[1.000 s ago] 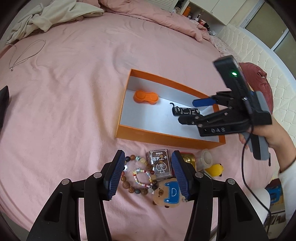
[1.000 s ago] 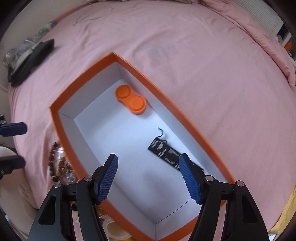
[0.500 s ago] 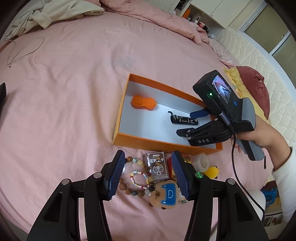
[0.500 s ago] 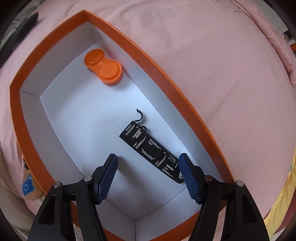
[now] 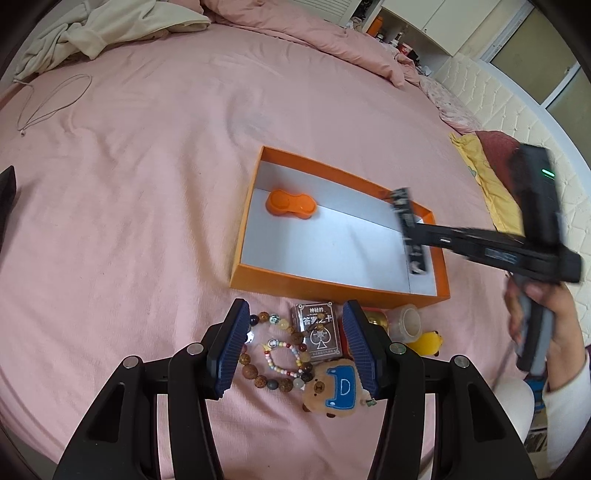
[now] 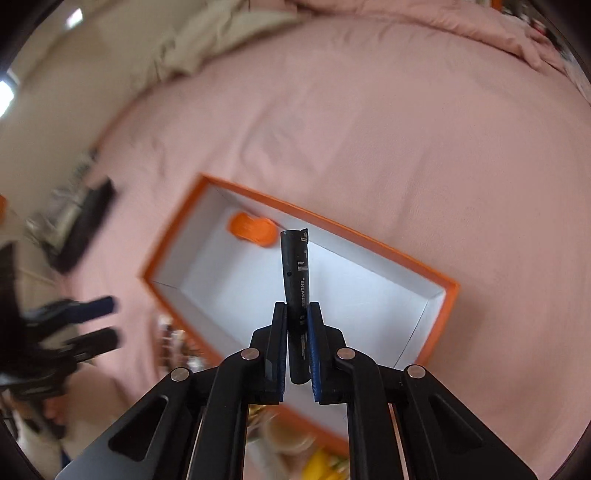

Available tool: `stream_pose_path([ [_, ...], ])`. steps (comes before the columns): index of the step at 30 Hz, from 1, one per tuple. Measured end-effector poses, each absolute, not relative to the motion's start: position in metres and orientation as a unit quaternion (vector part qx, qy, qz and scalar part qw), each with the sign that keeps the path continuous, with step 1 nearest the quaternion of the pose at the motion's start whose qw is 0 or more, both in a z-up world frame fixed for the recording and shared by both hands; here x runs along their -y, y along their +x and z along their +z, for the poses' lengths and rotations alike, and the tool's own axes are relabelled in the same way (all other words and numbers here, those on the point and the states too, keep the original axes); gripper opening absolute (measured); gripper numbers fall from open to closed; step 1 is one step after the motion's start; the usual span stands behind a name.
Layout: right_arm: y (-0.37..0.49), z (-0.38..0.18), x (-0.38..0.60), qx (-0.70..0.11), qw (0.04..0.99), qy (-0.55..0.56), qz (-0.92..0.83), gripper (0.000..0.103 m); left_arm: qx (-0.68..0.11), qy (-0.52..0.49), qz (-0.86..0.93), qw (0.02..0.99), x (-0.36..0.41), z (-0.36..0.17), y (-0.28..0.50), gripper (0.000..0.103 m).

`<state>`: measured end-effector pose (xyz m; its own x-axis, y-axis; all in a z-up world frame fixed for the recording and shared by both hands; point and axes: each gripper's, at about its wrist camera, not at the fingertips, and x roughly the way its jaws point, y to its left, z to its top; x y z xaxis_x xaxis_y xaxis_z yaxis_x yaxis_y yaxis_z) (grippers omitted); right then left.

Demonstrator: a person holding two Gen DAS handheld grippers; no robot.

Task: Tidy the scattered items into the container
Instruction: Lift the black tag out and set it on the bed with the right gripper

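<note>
An orange box [image 5: 332,288] with a white floor lies on the pink bed; an orange two-lobed case [image 5: 291,204] rests in its far left corner. My right gripper [image 6: 297,314] is shut on a black "SNEAKERS" tag [image 6: 295,269] and holds it above the box [image 6: 369,236], near the right end. The left wrist view shows that tag [image 5: 408,225] blurred in the right gripper [image 5: 413,238]. My left gripper [image 5: 295,310] stands open just above bead bracelets [image 5: 269,354] and a card deck [image 5: 319,330], touching neither.
In front of the box lie a bear plush [image 5: 334,387], a yellow duck toy [image 5: 428,341], a small clear jar [image 5: 408,321] and a gold tin [image 5: 376,319]. A cream garment [image 5: 92,33] and a thin cord [image 5: 48,99] lie far left.
My right gripper closed on the black tag that lay on the box floor and lifted it, rolling as it rose. The left gripper stayed put.
</note>
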<state>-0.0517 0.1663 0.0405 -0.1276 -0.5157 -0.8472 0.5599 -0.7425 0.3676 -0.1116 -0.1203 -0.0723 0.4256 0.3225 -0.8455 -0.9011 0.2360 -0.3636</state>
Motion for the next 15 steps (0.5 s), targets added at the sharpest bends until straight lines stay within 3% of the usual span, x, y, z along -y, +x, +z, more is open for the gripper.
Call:
stream_pose_path([
  [4, -0.008, 0.058, -0.194, 0.045, 0.404, 0.544, -0.734, 0.011, -0.328, -0.447, 0.429, 0.713, 0.120, -0.074, -0.112, 0.053],
  [11, 0.054, 0.018, -0.188, 0.026, 0.414, 0.559, -0.718, 0.015, -0.333, -0.438, 0.434, 0.713, 0.122, -0.072, -0.110, 0.053],
  [15, 0.062, 0.018, -0.213, 0.074, 0.405, 0.539, -0.735, 0.028, -0.326, -0.434, 0.443, 0.714, 0.118, -0.069, -0.109, 0.053],
])
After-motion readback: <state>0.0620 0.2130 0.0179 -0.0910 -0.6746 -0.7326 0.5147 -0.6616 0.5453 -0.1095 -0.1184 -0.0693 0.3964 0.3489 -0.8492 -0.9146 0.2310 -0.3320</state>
